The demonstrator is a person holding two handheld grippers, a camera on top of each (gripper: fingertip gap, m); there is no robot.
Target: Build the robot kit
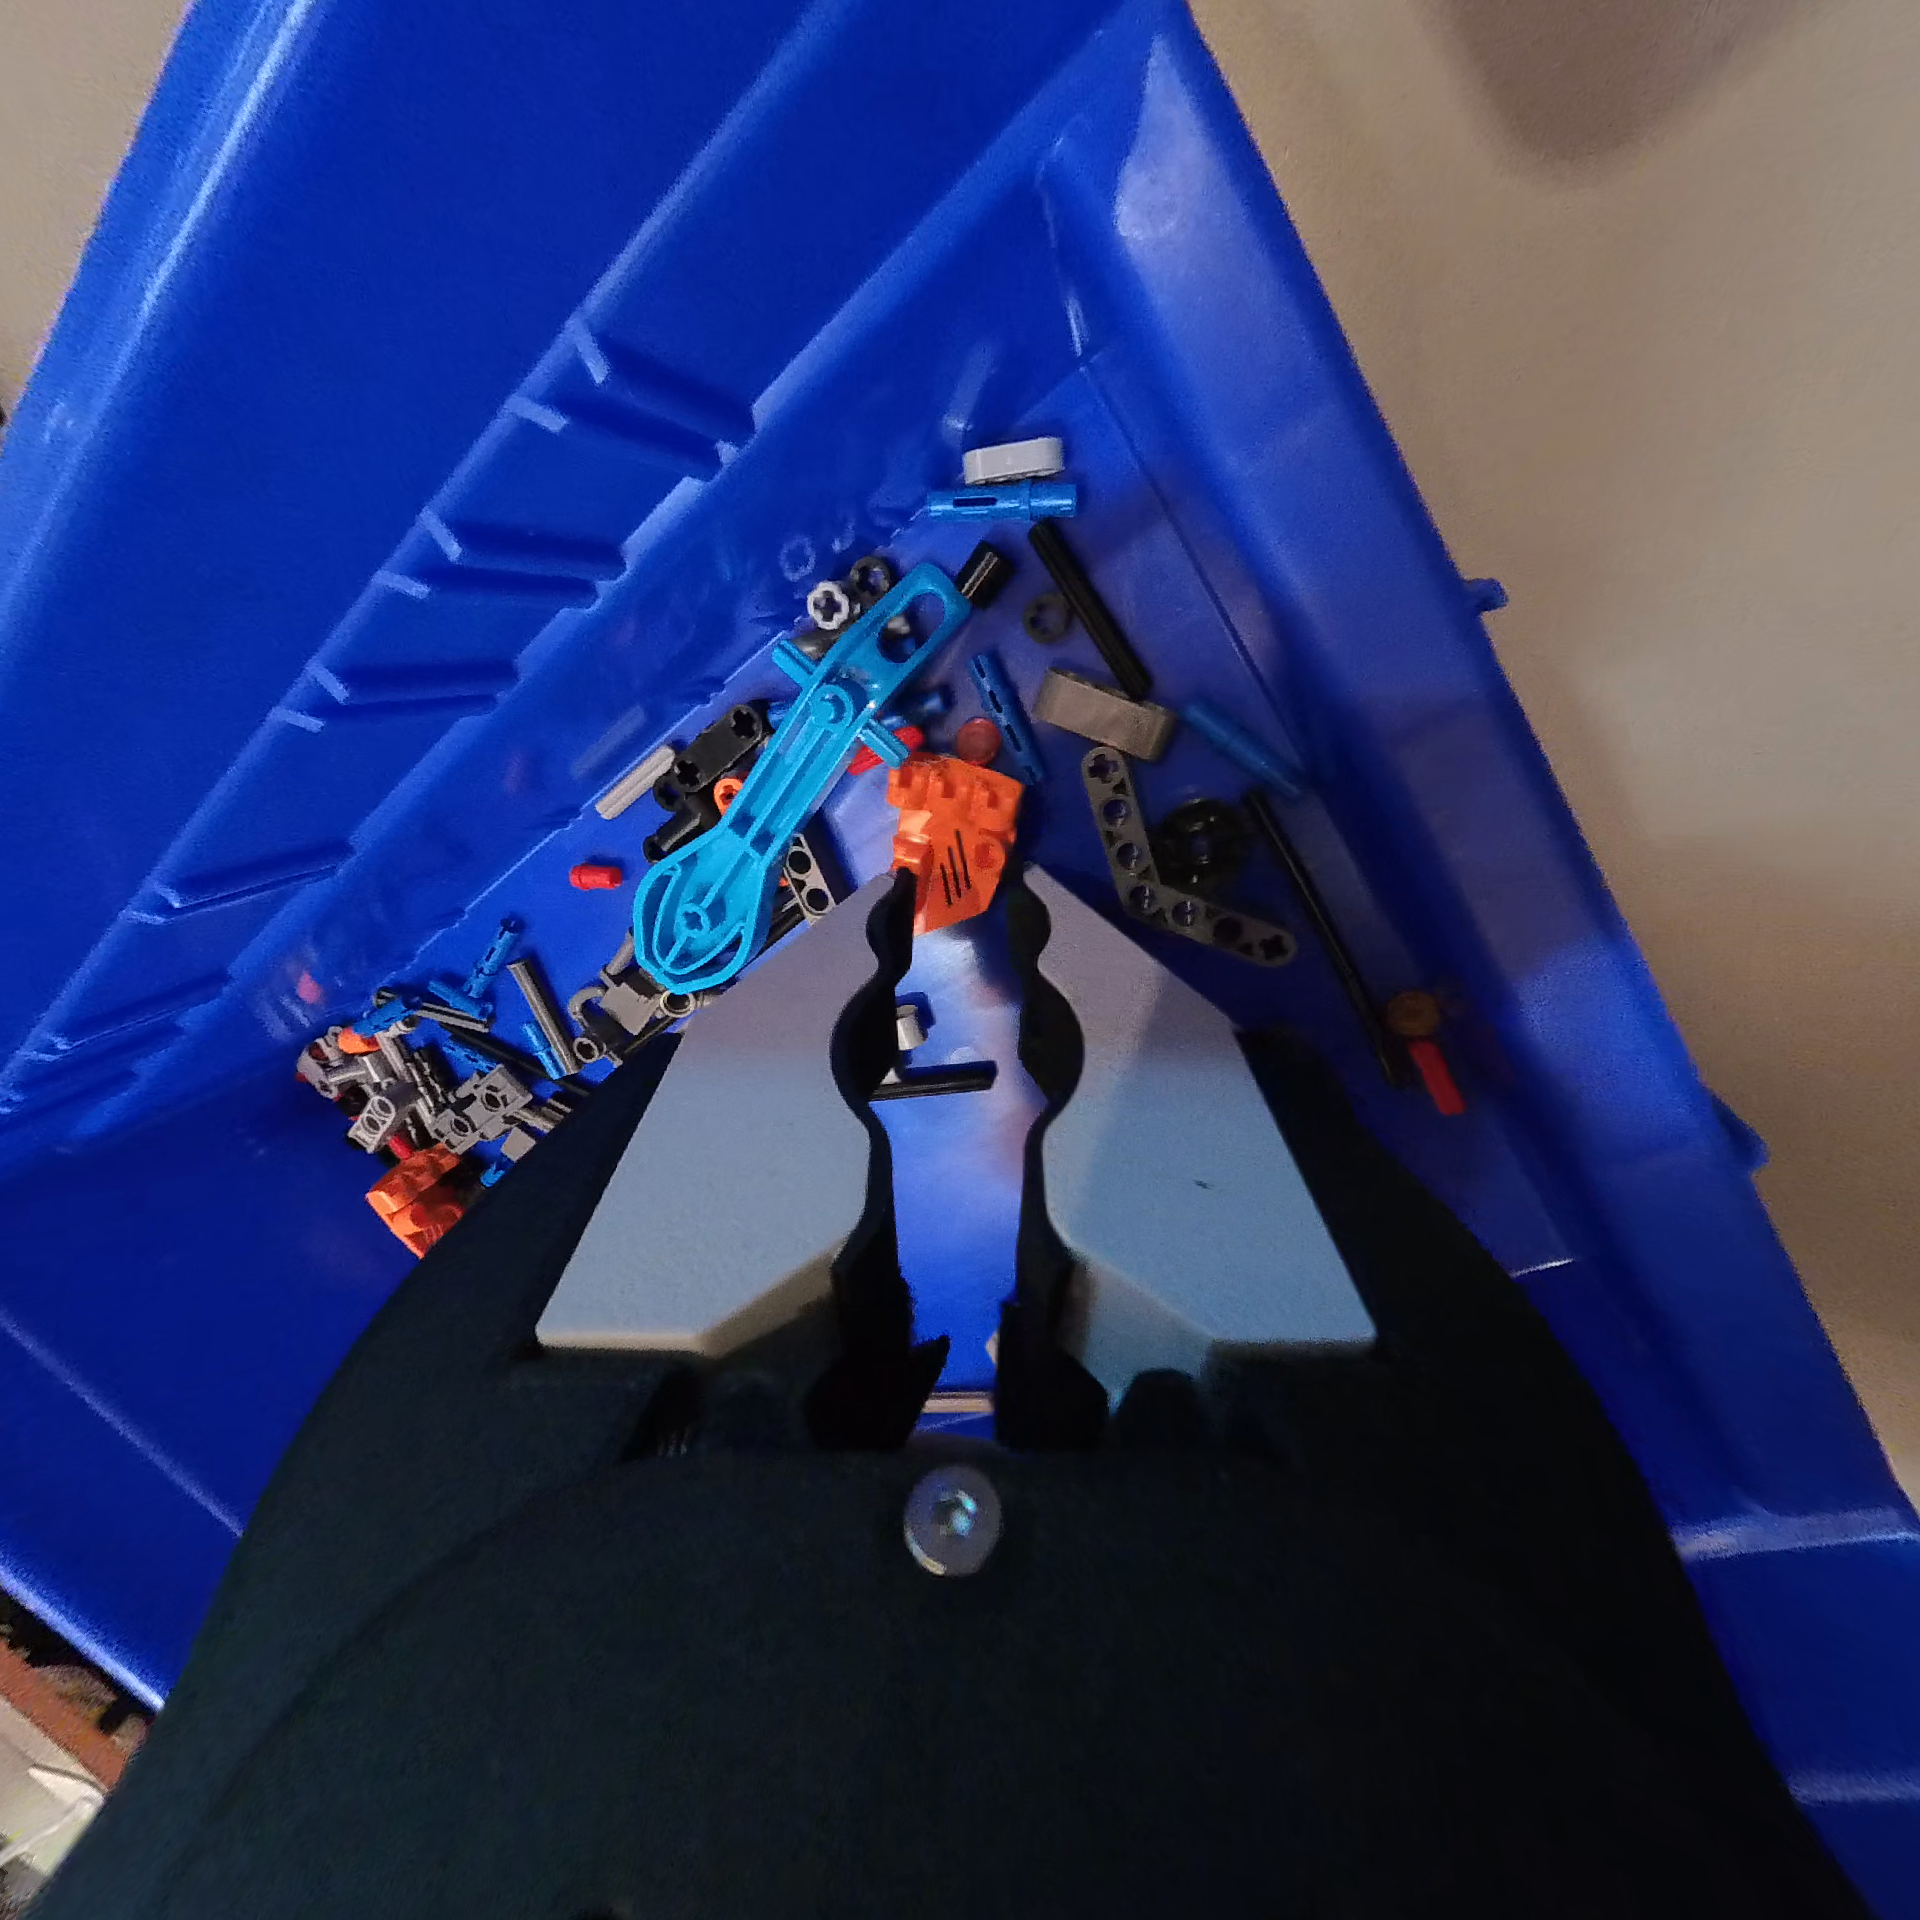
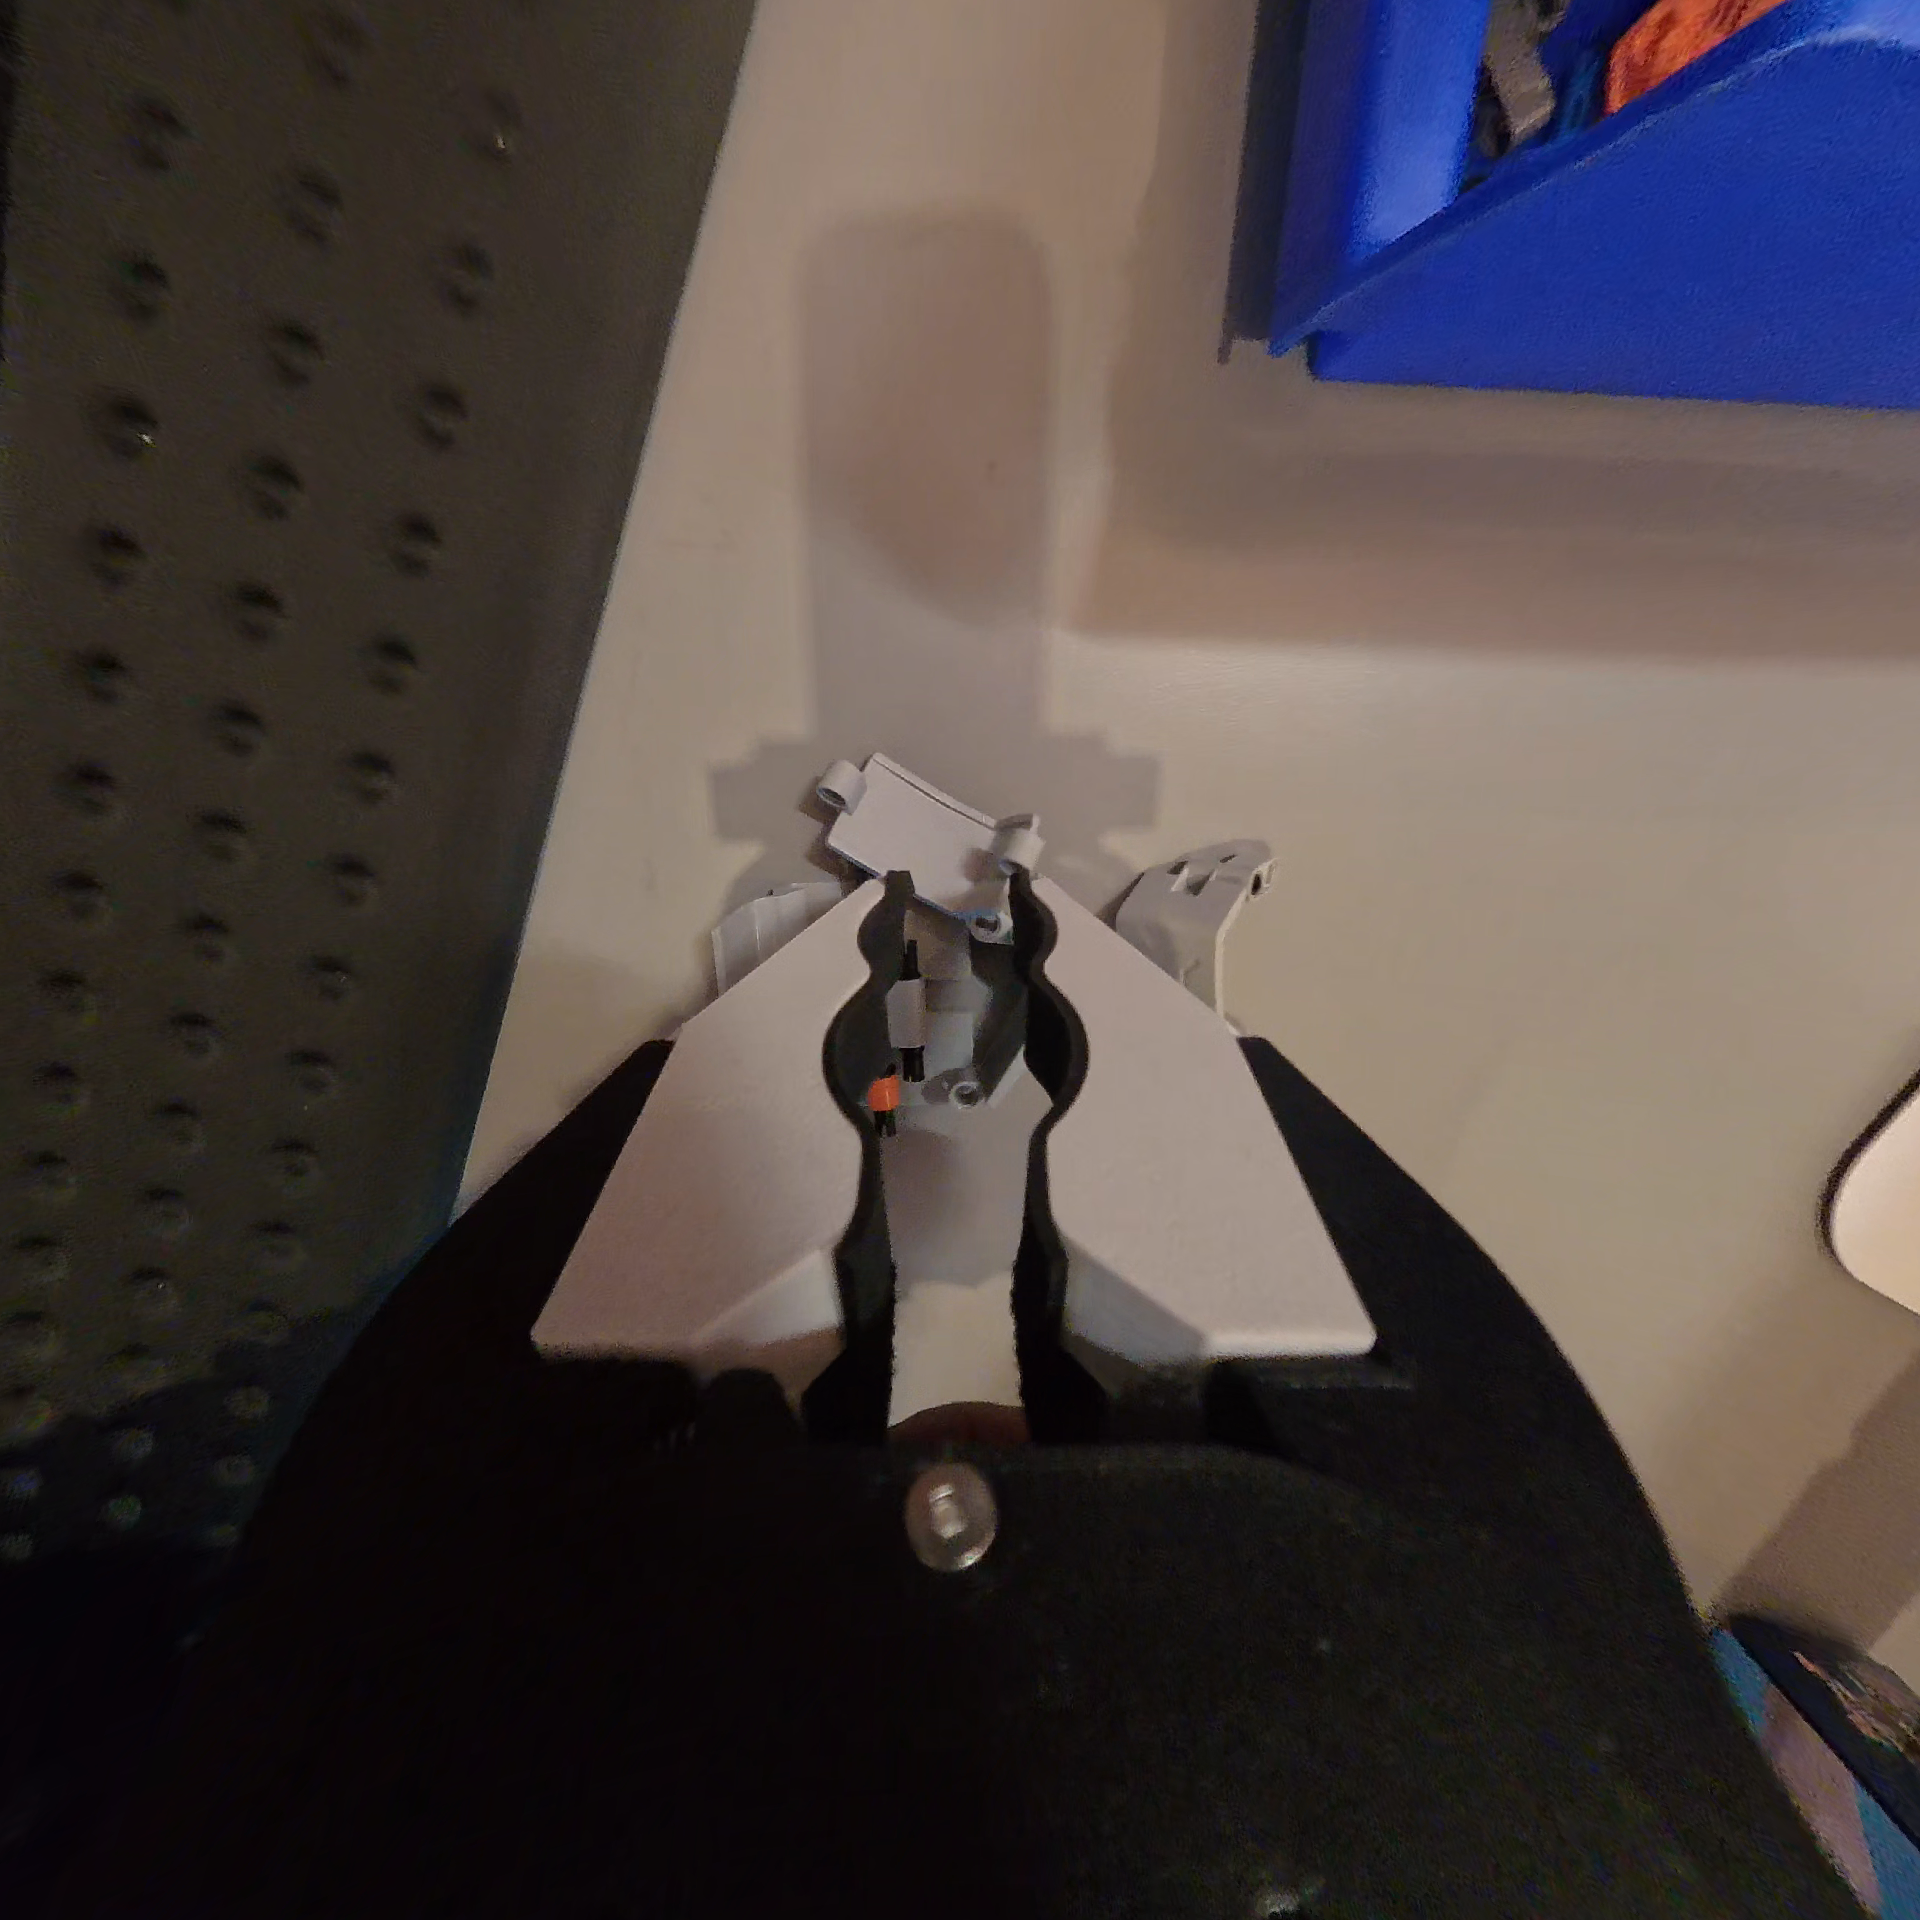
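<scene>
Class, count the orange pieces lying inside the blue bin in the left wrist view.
2: one orange piece at the left gripper tips, one orange piece at the blue bin floor's lower left, partly hidden; others may be covered.

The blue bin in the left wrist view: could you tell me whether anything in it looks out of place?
Nothing stands out. The blue bin holds loose building-toy pieces scattered on its floor; the left gripper is at an orange piece.

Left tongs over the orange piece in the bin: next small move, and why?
Probably ease the left tongs slightly forward and close. The jaws stand open, with the orange piece right at their tips on the blue bin floor, the long light-blue part close beside it.
</scene>
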